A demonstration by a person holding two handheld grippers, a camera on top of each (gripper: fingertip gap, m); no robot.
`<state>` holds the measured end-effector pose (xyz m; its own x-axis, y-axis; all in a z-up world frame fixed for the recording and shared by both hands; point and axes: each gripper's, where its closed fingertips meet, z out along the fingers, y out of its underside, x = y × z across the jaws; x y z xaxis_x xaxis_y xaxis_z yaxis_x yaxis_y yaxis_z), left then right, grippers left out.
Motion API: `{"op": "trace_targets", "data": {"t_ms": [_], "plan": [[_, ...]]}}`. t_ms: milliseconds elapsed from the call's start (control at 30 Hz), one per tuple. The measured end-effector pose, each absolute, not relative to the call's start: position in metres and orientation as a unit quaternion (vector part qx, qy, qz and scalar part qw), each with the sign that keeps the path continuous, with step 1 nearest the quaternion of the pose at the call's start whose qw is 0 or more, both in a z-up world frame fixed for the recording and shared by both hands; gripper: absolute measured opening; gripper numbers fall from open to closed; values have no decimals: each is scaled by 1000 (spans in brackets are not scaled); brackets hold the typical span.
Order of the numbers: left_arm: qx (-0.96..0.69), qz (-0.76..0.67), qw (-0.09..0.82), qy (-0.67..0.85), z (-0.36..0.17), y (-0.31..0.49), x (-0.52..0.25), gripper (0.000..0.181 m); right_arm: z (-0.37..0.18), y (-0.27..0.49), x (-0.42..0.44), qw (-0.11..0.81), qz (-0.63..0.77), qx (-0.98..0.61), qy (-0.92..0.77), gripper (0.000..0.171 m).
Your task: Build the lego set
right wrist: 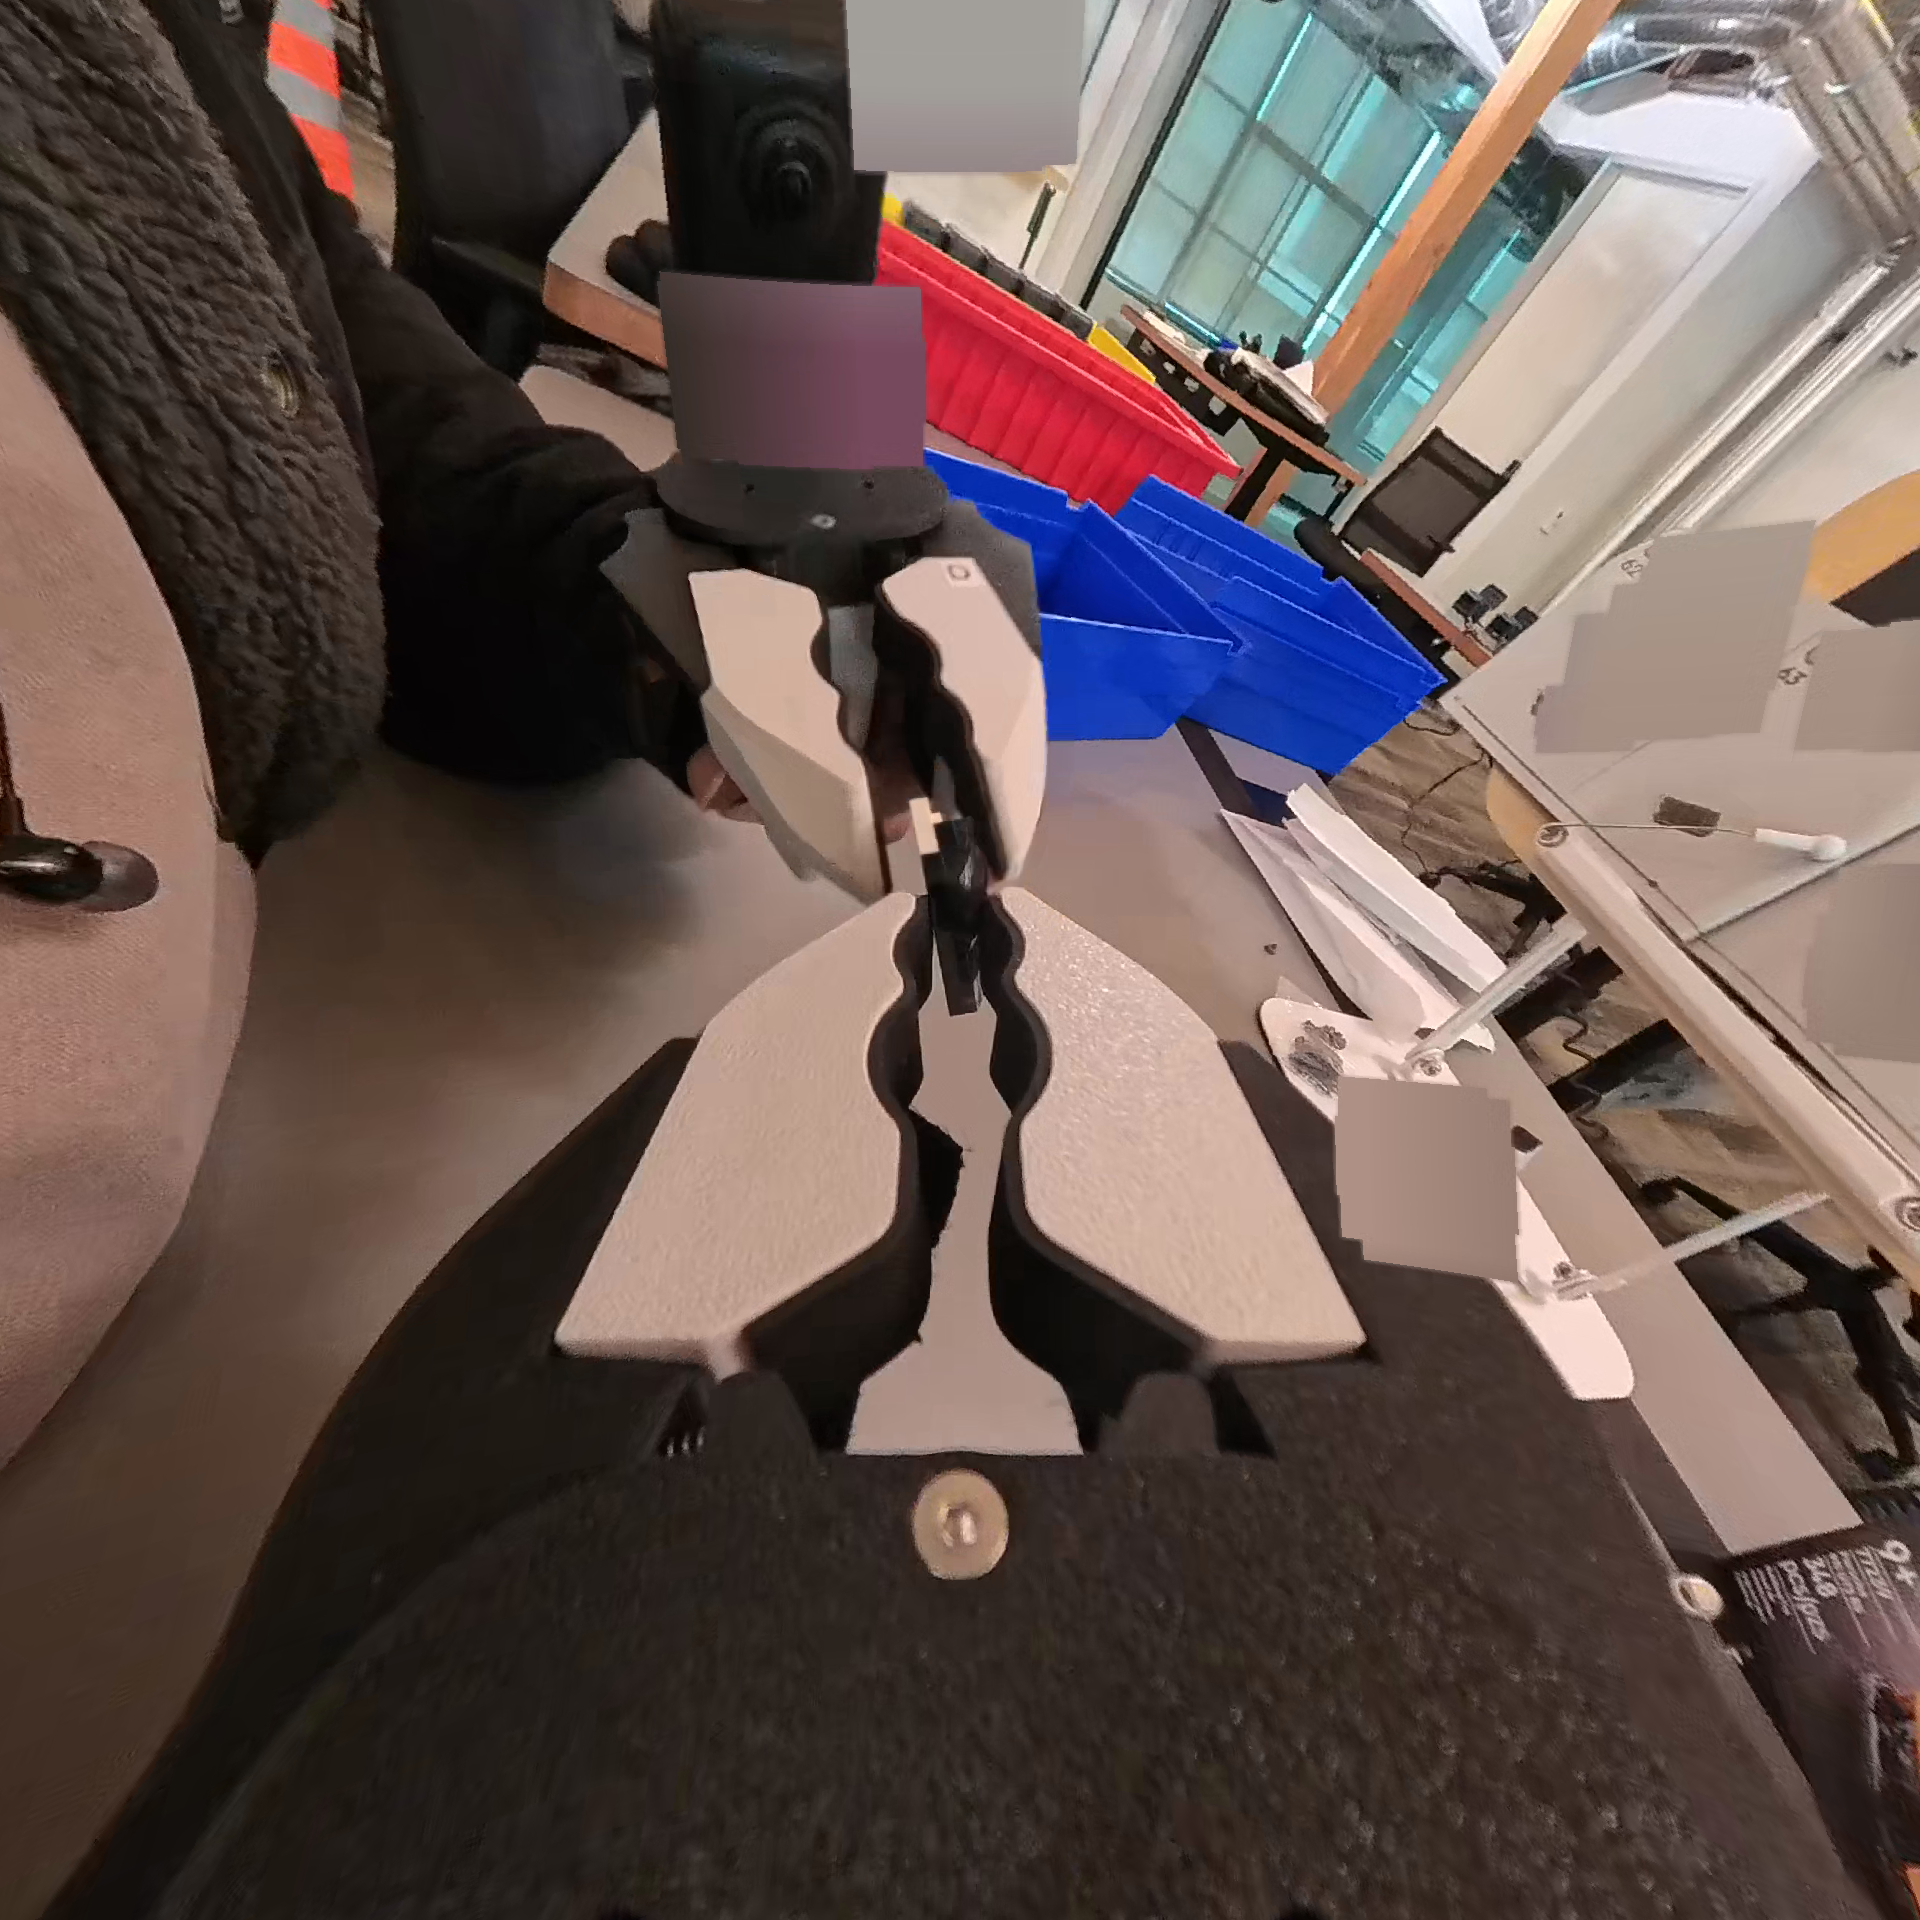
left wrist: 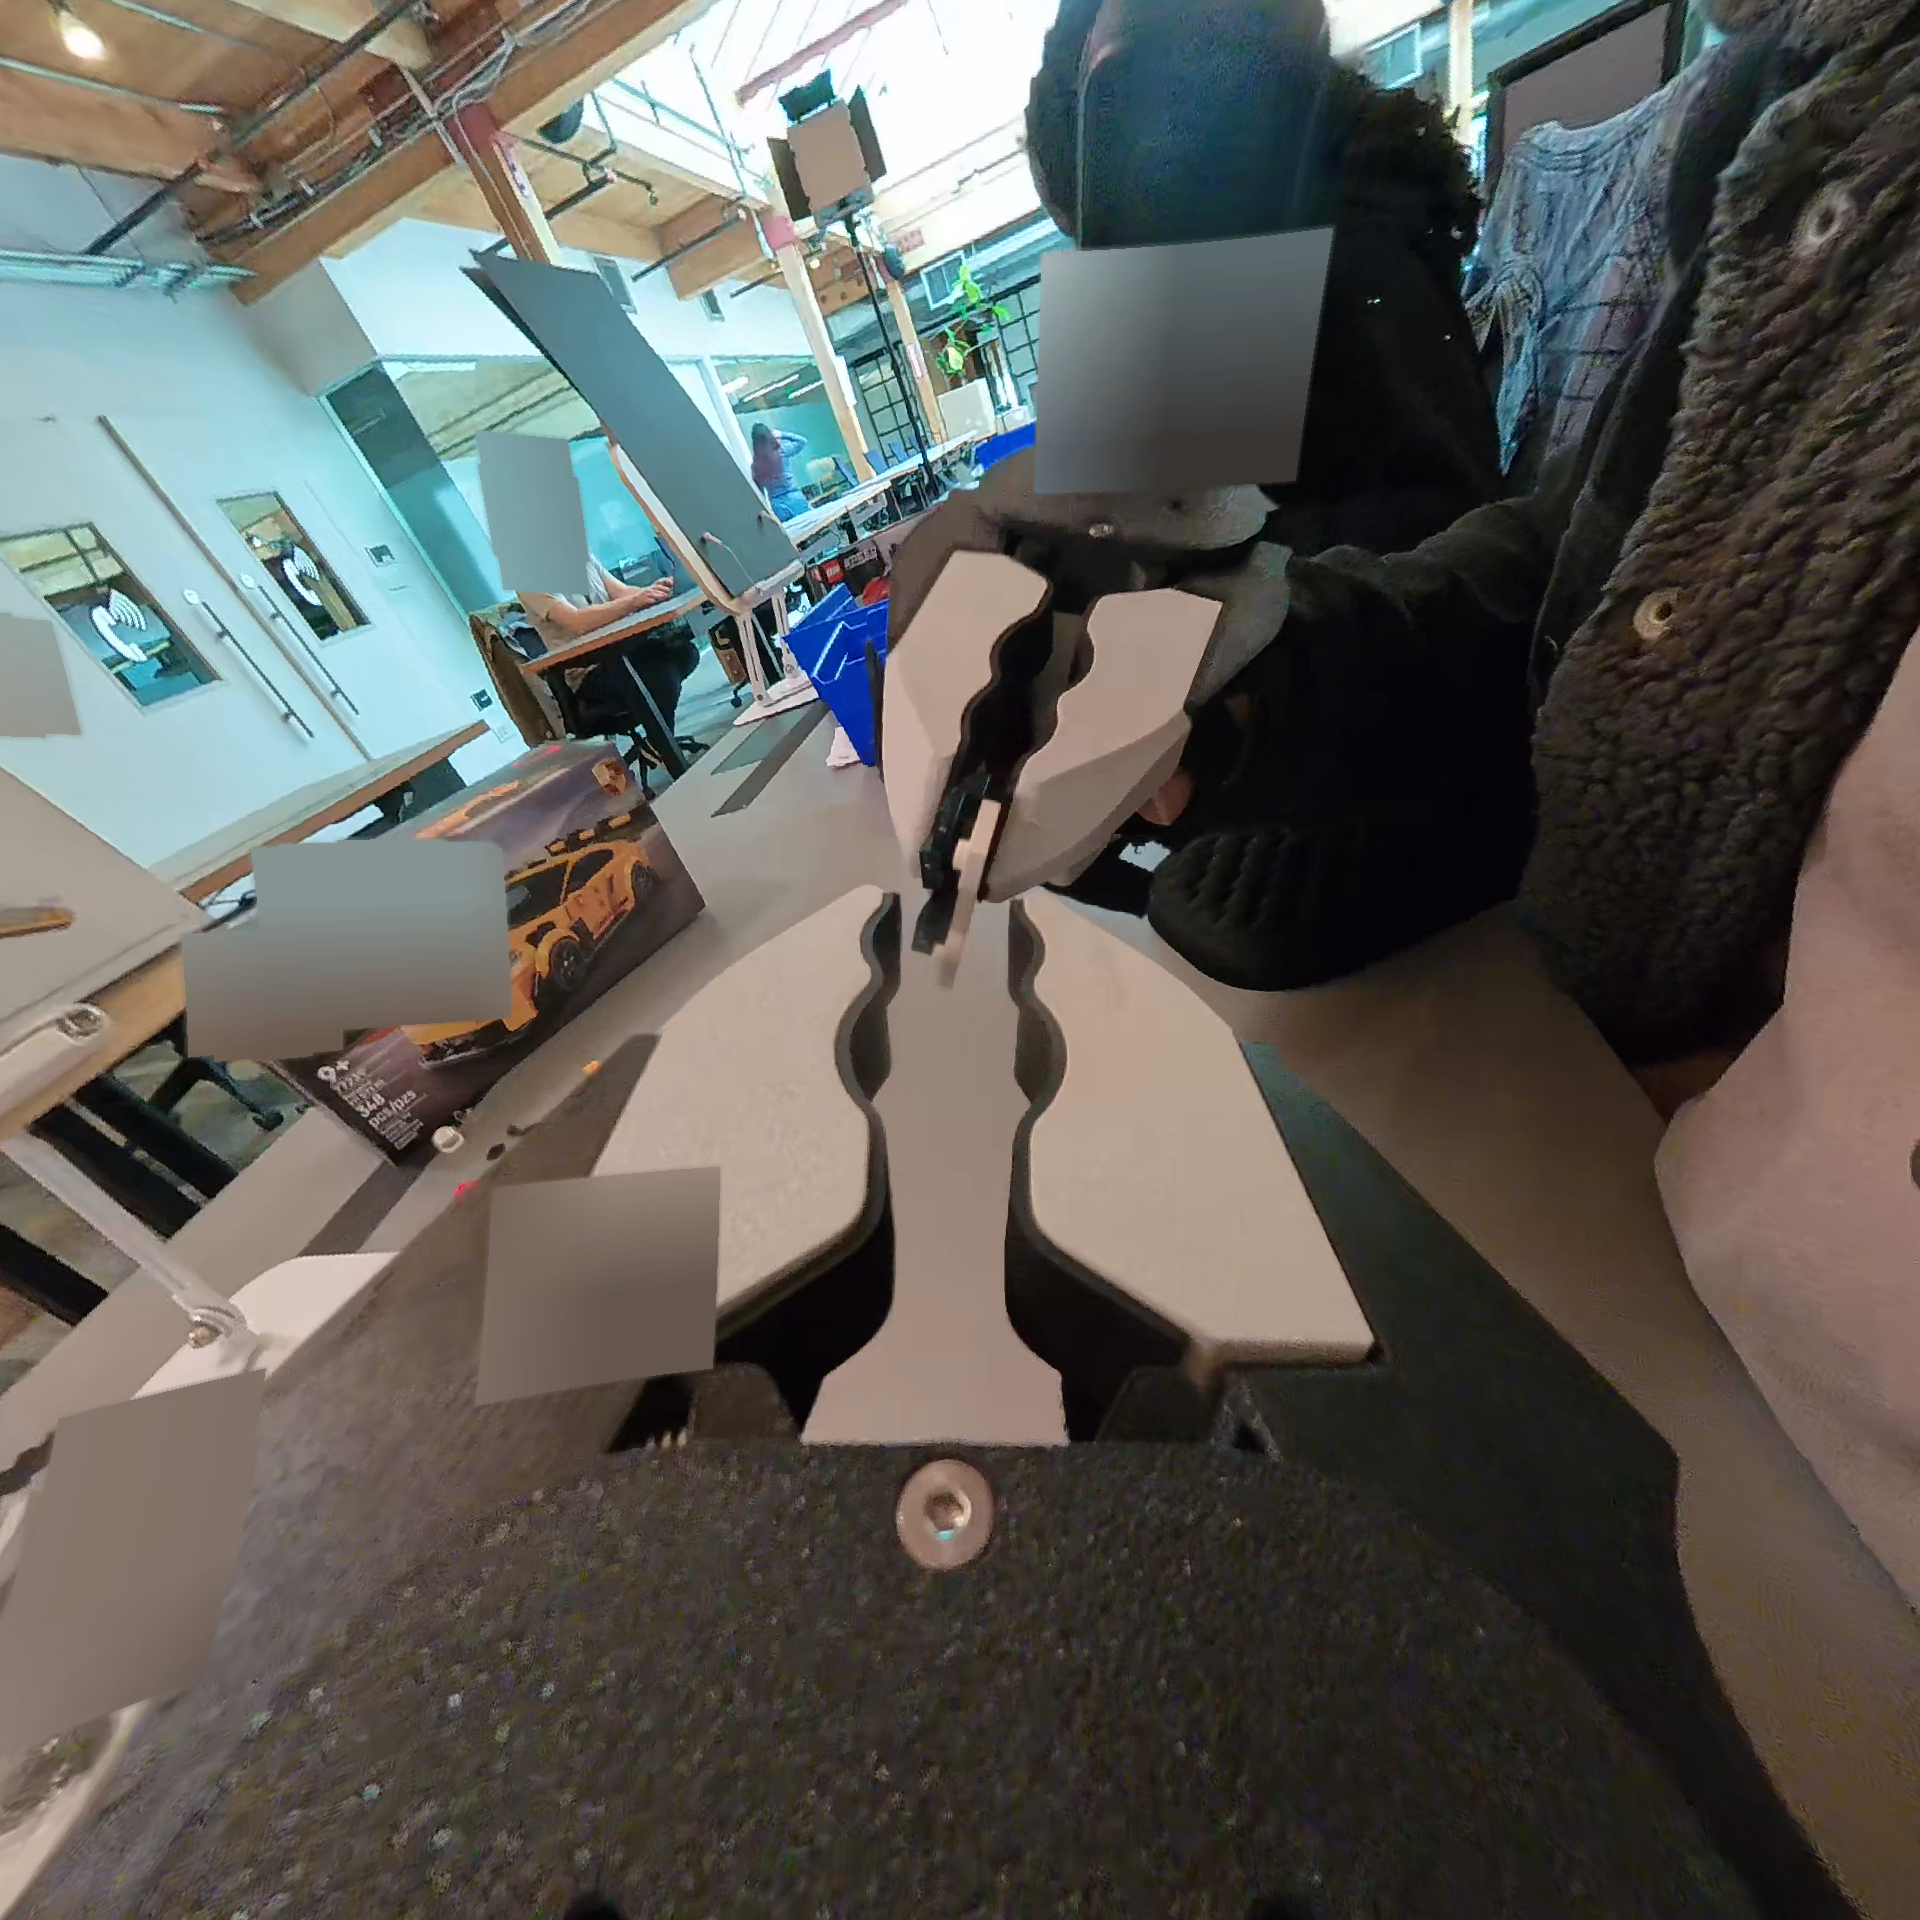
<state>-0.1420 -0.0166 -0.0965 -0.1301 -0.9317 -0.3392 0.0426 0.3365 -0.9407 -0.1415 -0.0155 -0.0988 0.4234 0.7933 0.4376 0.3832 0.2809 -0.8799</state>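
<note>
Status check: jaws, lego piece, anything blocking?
Right gripper shut on black-and-white lego piece. Left gripper open, piece tip between its jaws, gaps either side. Nothing blocking.

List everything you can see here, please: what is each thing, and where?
lego piece: one, black and white, pinched in the far gripper's tips, hanging between the near fingertips
lego box: one, dark with a yellow car picture, on the table's left
blue bins: at least two, at the table's far end
red bin: one, behind the blue ones
white sheets: a few, at the table's right edge
table: one, grey
sleeve: black, fuzzy, behind the far gripper
left gripper: pale grey fingers, open
right gripper: pale grey fingers, shut on the lego piece
</note>
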Motion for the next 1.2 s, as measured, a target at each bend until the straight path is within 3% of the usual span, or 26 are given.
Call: {"op": "trace_targets", "data": {"t_ms": [867, 1200], "plan": [[-330, -403, 542, 660, -106, -27, -146, 10, -109, -24, -152, 618, 195, -544, -533, 9], [-364, -401, 547, 638, -93, -25, -137, 11, -96, -23, -144, 622, 417, -512, -421, 9]]}}
